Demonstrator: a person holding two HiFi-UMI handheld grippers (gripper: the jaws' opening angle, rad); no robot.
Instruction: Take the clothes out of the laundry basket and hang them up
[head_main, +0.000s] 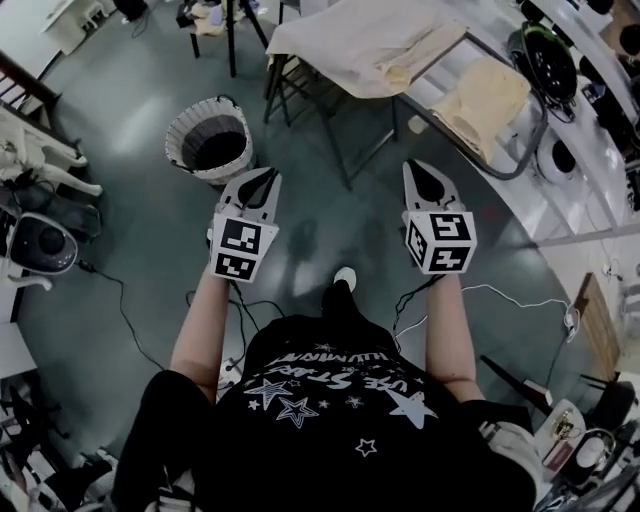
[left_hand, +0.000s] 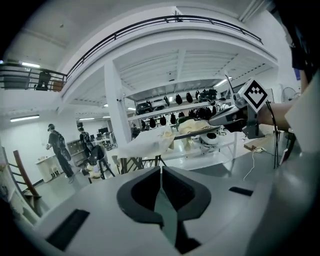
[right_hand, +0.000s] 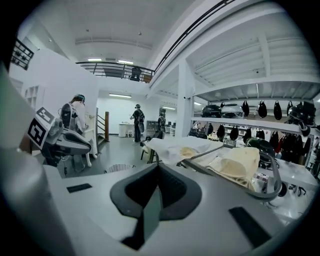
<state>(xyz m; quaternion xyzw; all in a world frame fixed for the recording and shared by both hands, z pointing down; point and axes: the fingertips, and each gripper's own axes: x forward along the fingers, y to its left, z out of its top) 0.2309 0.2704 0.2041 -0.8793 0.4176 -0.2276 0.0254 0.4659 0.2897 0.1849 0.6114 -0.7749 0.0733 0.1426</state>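
Note:
The white woven laundry basket (head_main: 210, 141) stands on the grey floor, its inside dark; I cannot make out any clothes in it. My left gripper (head_main: 266, 179) is held in the air just right of the basket, jaws shut and empty. The right gripper (head_main: 421, 170) hovers level with it, further right, also shut with nothing held. Cream clothes (head_main: 372, 45) lie spread over a metal drying rack (head_main: 452, 133) ahead of both grippers. In the left gripper view the shut jaws (left_hand: 161, 169) point toward that draped cloth (left_hand: 150, 143). The right gripper view shows its shut jaws (right_hand: 158, 166), the basket (right_hand: 119, 168) and a cream garment (right_hand: 239, 161).
A curved white shelf (head_main: 575, 150) with dark helmets runs along the right. Cables (head_main: 505, 300) trail over the floor near my feet. A chair (head_main: 215, 20) stands at the back, and white equipment (head_main: 35, 245) sits at the left. Other people (left_hand: 57, 147) stand far off.

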